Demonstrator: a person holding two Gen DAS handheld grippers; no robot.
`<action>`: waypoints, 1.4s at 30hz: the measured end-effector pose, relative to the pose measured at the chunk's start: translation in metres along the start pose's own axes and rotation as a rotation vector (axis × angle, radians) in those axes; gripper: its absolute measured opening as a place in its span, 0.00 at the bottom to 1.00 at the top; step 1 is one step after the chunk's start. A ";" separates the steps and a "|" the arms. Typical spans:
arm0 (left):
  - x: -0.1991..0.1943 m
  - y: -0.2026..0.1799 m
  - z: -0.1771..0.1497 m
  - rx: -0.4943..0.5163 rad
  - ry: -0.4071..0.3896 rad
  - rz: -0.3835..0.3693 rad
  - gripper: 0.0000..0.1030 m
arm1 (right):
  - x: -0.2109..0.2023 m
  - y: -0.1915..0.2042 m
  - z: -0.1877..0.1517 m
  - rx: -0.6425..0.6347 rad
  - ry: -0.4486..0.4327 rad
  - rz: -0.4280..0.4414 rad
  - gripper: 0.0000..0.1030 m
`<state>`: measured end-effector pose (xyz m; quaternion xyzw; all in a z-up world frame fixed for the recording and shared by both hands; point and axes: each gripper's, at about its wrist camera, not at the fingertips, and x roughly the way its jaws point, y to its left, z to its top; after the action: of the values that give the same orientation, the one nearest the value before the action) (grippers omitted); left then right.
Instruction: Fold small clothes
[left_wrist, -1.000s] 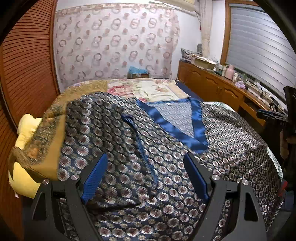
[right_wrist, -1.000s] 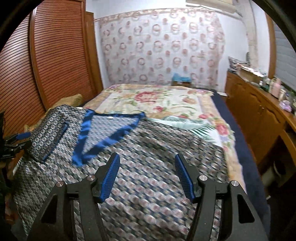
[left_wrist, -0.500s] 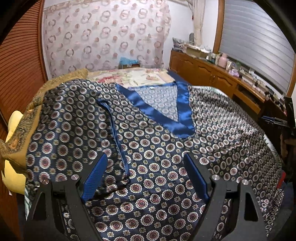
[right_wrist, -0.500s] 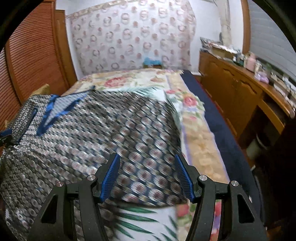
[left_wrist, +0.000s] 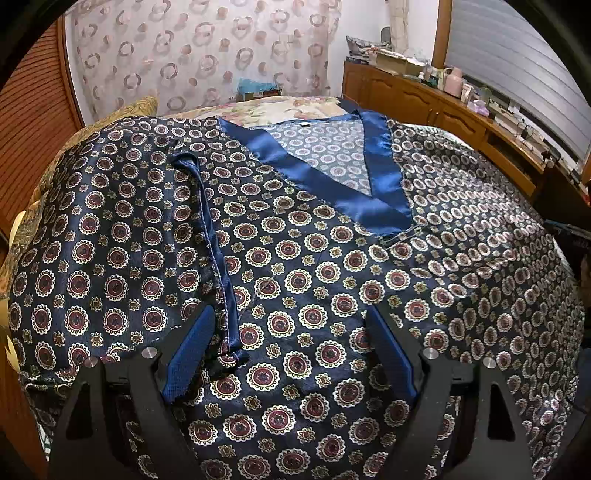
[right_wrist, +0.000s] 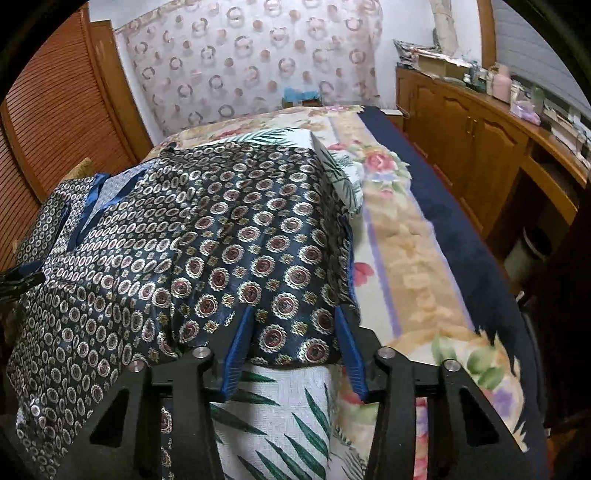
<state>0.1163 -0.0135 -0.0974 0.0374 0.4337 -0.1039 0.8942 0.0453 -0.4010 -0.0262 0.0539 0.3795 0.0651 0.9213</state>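
A navy satin top with round medallion print lies spread front-up on the bed, its plain blue V-neck band toward the far end. Its left sleeve is folded inward, the blue cuff edge running toward me. My left gripper is open, low over the lower body, the cuff end beside its left finger. In the right wrist view the top fills the left half; my right gripper is open with the top's right-side edge between its fingers.
The bed carries a floral spread and a white leaf-print towel under the top. A wooden cabinet with clutter runs along the right. Slatted wooden doors stand on the left. A yellow cushion lies at the bed's left edge.
Both grippers have moved down and closer to the top. The right gripper swung right to the garment's right edge, which now sits between its fingers. The left now hovers by the cuff end.
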 end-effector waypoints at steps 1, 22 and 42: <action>0.000 0.000 0.000 0.001 0.000 0.000 0.82 | -0.002 -0.009 0.000 0.005 -0.005 0.000 0.36; 0.007 -0.012 -0.002 0.059 0.033 -0.005 1.00 | -0.035 0.020 -0.005 -0.152 -0.155 0.006 0.01; -0.022 -0.010 0.001 0.026 -0.098 0.006 1.00 | 0.016 0.124 -0.013 -0.308 -0.034 0.215 0.01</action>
<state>0.1017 -0.0198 -0.0794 0.0453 0.3877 -0.1086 0.9142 0.0377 -0.2756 -0.0285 -0.0464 0.3413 0.2195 0.9128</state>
